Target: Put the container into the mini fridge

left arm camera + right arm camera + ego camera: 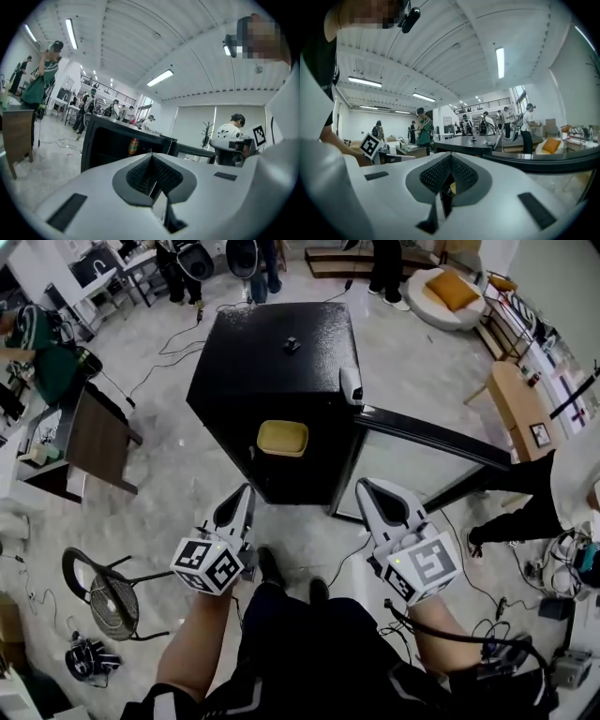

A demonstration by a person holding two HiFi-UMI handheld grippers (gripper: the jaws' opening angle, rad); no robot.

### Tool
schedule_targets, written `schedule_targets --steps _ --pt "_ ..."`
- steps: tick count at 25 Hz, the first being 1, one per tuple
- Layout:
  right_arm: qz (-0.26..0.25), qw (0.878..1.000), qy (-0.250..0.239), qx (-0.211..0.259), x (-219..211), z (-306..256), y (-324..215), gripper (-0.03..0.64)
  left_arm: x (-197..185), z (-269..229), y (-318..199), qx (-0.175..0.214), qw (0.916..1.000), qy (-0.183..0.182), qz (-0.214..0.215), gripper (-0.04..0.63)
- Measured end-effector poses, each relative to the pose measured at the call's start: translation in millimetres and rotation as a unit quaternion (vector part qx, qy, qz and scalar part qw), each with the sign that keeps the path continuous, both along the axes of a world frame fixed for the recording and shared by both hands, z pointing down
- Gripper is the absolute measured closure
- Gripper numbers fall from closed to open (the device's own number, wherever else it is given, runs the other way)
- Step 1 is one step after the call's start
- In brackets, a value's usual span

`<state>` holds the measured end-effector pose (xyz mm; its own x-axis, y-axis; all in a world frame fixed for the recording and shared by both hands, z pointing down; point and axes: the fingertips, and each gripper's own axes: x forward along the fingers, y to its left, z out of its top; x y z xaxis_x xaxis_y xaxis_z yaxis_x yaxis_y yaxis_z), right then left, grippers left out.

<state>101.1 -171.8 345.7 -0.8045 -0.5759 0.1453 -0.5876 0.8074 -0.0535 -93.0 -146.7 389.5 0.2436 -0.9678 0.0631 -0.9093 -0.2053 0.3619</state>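
The black mini fridge (pixel 272 362) stands on the floor in front of me with its door (pixel 427 435) swung open to the right. A yellow lidded container (pixel 282 438) sits inside it on a shelf. My left gripper (pixel 247 491) is shut and empty, held low just before the fridge's opening. My right gripper (pixel 367 487) is also shut and empty, near the door's hinge side. In the left gripper view the shut left gripper (pixel 151 155) points at the fridge (pixel 110 140). In the right gripper view the right gripper (pixel 449 157) faces the fridge top (pixel 471 143).
A small black object (pixel 292 344) lies on the fridge top. A floor fan (pixel 101 601) lies at lower left, a wooden table (pixel 94 442) stands at left, and cables run over the floor. A person's legs (pixel 520 512) stand at right by a wooden bench (pixel 514 401).
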Motion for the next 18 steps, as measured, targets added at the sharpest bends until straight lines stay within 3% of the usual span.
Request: schedule_targets --steps 4,9,12,18 --pt "-0.009 1.0 -0.009 0.008 -7 -10 0 0.601 -3 -32 22 0.015 0.9993 -0.032 -0.013 0.586" --pt "-0.018 1.0 -0.003 0.025 -19 -17 0 0.601 -29 -60 42 0.043 0.9952 -0.05 -0.072 0.586" --pt "-0.018 0.999 -0.002 0.029 -26 -23 0 0.601 -34 -72 54 0.049 0.9931 -0.08 -0.071 0.588" --pt "0.015 0.999 -0.009 0.041 -37 -41 -1 0.601 -50 -87 68 0.054 0.9914 -0.102 -0.061 0.588"
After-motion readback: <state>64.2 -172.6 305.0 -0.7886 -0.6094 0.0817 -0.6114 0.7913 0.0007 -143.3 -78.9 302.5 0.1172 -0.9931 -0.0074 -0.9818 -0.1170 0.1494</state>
